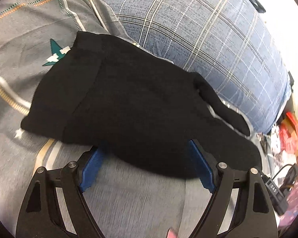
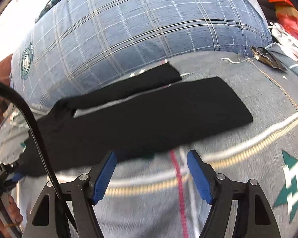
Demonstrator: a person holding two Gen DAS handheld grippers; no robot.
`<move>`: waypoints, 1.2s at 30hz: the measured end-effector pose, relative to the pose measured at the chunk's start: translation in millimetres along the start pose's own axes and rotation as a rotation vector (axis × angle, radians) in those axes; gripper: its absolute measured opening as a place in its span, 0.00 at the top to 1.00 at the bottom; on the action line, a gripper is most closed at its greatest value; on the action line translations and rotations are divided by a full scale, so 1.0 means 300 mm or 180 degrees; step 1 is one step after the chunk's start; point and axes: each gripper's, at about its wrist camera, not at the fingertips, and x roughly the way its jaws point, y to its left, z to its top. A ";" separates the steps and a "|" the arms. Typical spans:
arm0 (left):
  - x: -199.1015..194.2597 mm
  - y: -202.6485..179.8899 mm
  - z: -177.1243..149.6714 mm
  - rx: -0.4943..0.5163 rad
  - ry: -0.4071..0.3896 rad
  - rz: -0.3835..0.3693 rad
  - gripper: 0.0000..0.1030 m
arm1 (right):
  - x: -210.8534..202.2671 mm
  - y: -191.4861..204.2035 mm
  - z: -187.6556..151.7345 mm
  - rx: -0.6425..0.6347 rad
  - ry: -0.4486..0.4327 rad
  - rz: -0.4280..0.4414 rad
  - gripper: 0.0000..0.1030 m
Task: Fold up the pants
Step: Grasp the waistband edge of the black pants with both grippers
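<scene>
The black pants point(image 2: 141, 117) lie spread on the grey patterned bed cover point(image 2: 248, 158), just in front of a blue plaid pillow point(image 2: 149, 29), both legs stretching side by side. The right gripper point(image 2: 152, 158) hovers at their near edge, fingers wide and empty. The left gripper point(image 1: 147, 148) has its fingers wide too, straddling the waist end's near edge, pads not pressing.

"DAS" on a black block point(image 1: 273, 188)

bedroom at home | patterned bedsheet point(image 1: 19, 29) | plaid pillow point(image 2: 139, 25)
</scene>
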 end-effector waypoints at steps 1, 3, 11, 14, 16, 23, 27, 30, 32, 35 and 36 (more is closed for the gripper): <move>0.010 0.002 0.013 -0.0015 -0.0009 -0.0013 0.19 | 0.010 -0.007 0.013 0.0036 -0.0020 0.0028 0.30; 0.026 0.005 0.032 0.0021 -0.0007 -0.0023 0.19 | 0.028 -0.023 0.037 0.0114 -0.0088 0.0108 0.30; 0.032 0.058 0.062 0.0010 0.0042 -0.0026 0.69 | 0.063 -0.083 0.070 0.0635 -0.0304 0.0262 0.86; 0.029 0.087 0.067 -0.0074 0.0075 -0.0088 0.84 | 0.042 -0.059 0.067 0.0452 -0.0311 0.0215 0.90; 0.004 0.073 0.068 0.0025 0.0001 -0.0080 0.87 | 0.023 -0.038 0.058 0.0306 -0.0335 0.0210 0.92; -0.143 0.063 0.041 0.0317 -0.0138 -0.0122 0.90 | -0.070 -0.019 0.005 0.0137 -0.0337 0.0310 0.94; -0.224 0.097 -0.020 0.0505 -0.0067 -0.0066 0.90 | -0.141 0.008 -0.024 0.0028 -0.0300 0.0365 0.94; -0.208 0.128 -0.056 0.0574 0.0061 0.0037 0.89 | -0.151 0.020 -0.076 -0.0032 -0.0178 0.0334 0.94; -0.184 0.163 -0.078 0.0477 0.0195 0.0023 0.89 | -0.129 0.012 -0.113 0.0002 -0.0023 0.0268 0.94; -0.169 0.210 -0.094 0.0236 0.0342 -0.0060 0.85 | -0.107 -0.030 -0.130 0.0277 0.0159 0.0296 0.92; -0.177 0.217 -0.097 0.0194 0.0341 -0.0056 0.83 | -0.119 -0.039 -0.129 0.0338 0.0155 0.0269 0.85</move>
